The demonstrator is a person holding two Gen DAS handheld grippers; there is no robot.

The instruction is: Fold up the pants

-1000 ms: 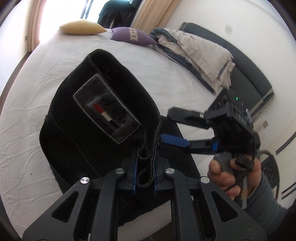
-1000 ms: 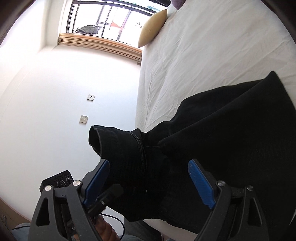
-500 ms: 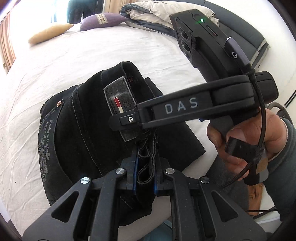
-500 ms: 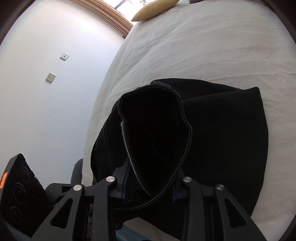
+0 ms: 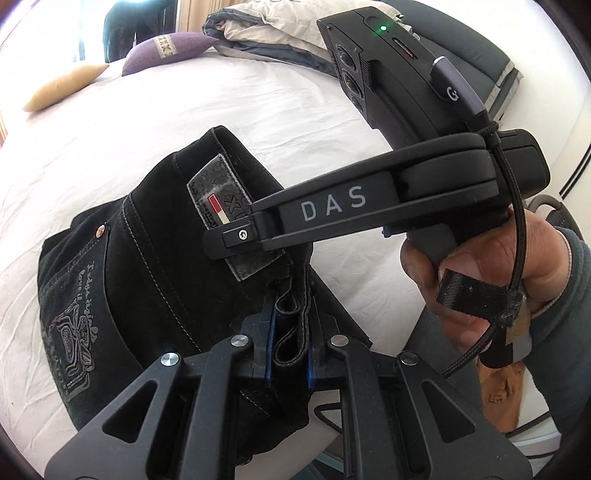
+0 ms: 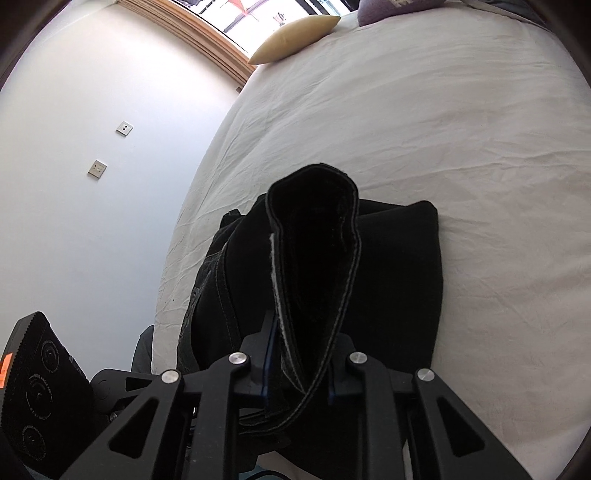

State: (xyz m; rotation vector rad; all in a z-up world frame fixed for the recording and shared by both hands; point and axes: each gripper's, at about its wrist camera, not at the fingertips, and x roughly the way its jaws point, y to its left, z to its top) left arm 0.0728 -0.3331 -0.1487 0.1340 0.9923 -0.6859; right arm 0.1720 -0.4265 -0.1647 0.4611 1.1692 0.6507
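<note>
Two grippers on one garment. The black pants [image 5: 147, 280] lie bunched on the white bed sheet [image 5: 110, 147], near the bed's close edge, with the waistband lifted off the heap.

Left gripper [image 5: 290, 350]: jaws drawn tight together on a doubled fold of the waistband; blue pads visible on either side of the cloth, which stands up between them. Just above the grip, the grey brand patch [image 5: 221, 206] with its red and white stripe; further left, a copper rivet [image 5: 99, 232] and pale embroidery [image 5: 74, 332] on a back pocket.

Right gripper [image 6: 299, 373]: jaws closing, a waistband edge with light stitching between them and pinched by the blue pads; the cloth rises from the grip in a tall open loop. Behind it the rest of the pants sits as a flat dark fold on the sheet. In the left wrist view the same tool crosses the frame above the patch, lettered "DAS", held by the right hand [image 5: 480, 280] with a cable and a strap over the fingers.

Surroundings: yellow pillow [image 6: 295, 37] and purple cushion [image 5: 170, 48] at the far end of the bed, a folded beige and grey blanket [image 5: 266, 33] beside them. Two wall sockets [image 6: 110, 147] on the white wall, seen from the right wrist
</note>
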